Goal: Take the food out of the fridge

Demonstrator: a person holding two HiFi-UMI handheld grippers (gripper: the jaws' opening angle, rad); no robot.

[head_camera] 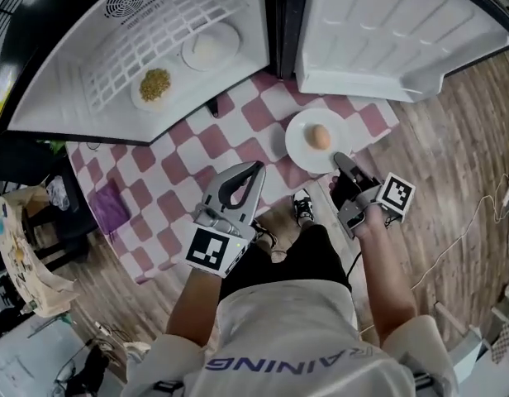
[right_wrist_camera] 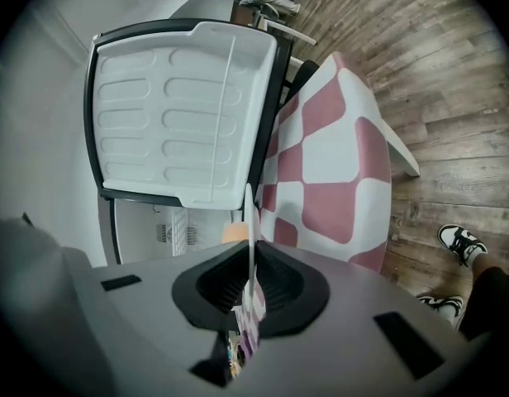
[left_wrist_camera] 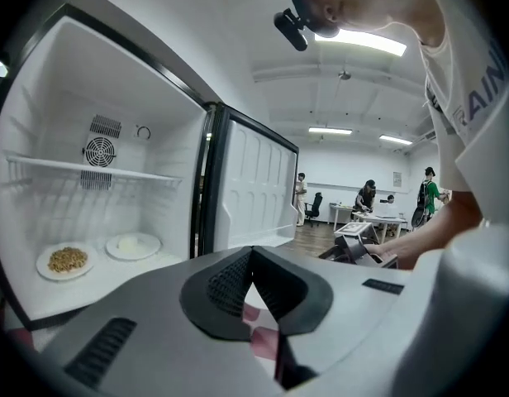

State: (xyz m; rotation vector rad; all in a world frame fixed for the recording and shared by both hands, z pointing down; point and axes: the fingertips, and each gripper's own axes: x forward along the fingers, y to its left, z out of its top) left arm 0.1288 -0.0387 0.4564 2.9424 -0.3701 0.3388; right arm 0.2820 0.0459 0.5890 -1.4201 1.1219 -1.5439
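Note:
My right gripper (head_camera: 337, 157) is shut on the rim of a white plate (head_camera: 302, 132) with a round orange-brown piece of food (head_camera: 319, 137) on it, held over the pink-and-white checked table (head_camera: 159, 213). In the right gripper view the plate (right_wrist_camera: 251, 209) runs edge-on between the jaws of the right gripper (right_wrist_camera: 251, 251), with the food (right_wrist_camera: 231, 233) just behind them. My left gripper (head_camera: 258, 169) hangs shut and empty over the table's near edge. In the open fridge stand a plate of yellow-brown food (head_camera: 155, 83) and a plate of white food (head_camera: 211, 46); the left gripper (left_wrist_camera: 252, 251) points toward them.
The fridge door (head_camera: 387, 31) stands wide open at the right, over the table's far right corner. A purple cloth (head_camera: 111, 205) lies on the table's left side. A cluttered stand (head_camera: 15, 246) is at the left. Wooden floor (head_camera: 461, 164) surrounds the table.

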